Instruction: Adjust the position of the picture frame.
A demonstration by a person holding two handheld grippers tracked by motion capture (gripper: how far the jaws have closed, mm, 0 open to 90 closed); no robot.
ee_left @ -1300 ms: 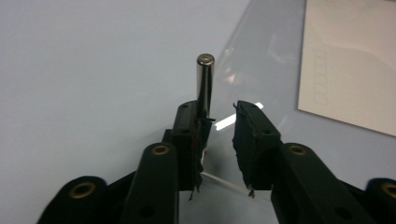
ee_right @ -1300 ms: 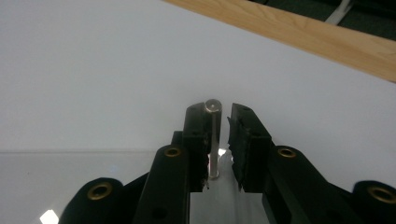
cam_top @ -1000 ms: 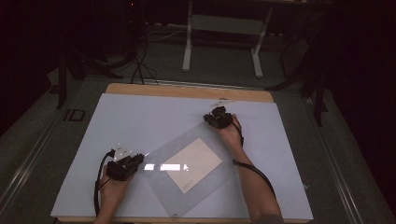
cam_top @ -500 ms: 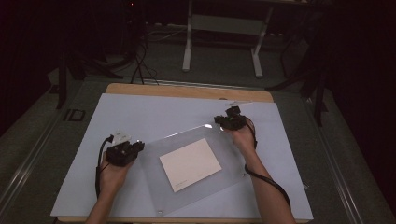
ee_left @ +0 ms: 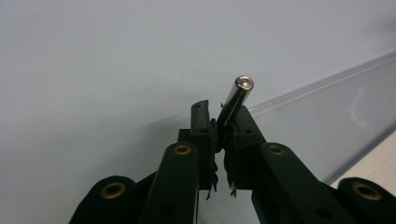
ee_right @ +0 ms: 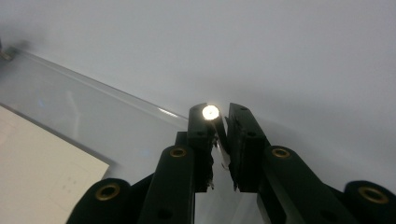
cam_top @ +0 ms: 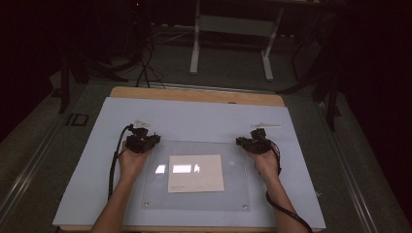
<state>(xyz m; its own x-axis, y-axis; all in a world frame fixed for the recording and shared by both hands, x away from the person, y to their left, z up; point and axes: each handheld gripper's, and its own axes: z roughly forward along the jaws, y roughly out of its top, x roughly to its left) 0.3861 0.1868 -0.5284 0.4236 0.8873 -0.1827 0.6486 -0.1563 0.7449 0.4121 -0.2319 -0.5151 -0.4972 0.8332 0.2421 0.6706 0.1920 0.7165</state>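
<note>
A clear acrylic sheet (cam_top: 197, 177) lies flat on the pale blue-grey table top (cam_top: 87, 160), and everything else sits around it. A cream sheet of paper (cam_top: 196, 173) lies at its middle, apparently under the clear panel, with a bright glare patch on its upper part. Small fixings mark the clear sheet's near corners. The left gripper (cam_top: 142, 141) is at the sheet's far left corner, held in the person's left hand (cam_top: 131, 162); in the left gripper view its jaws are nearly closed, pinching a shiny metal pin (ee_left: 237, 99) that tilts up beside the sheet's edge. The right gripper (cam_top: 254, 142) is at the far right corner, in the right hand (cam_top: 266, 162); in the right gripper view its jaws clamp a second metal pin (ee_right: 212, 116), its bright round end facing the camera, just at the sheet's edge.
</note>
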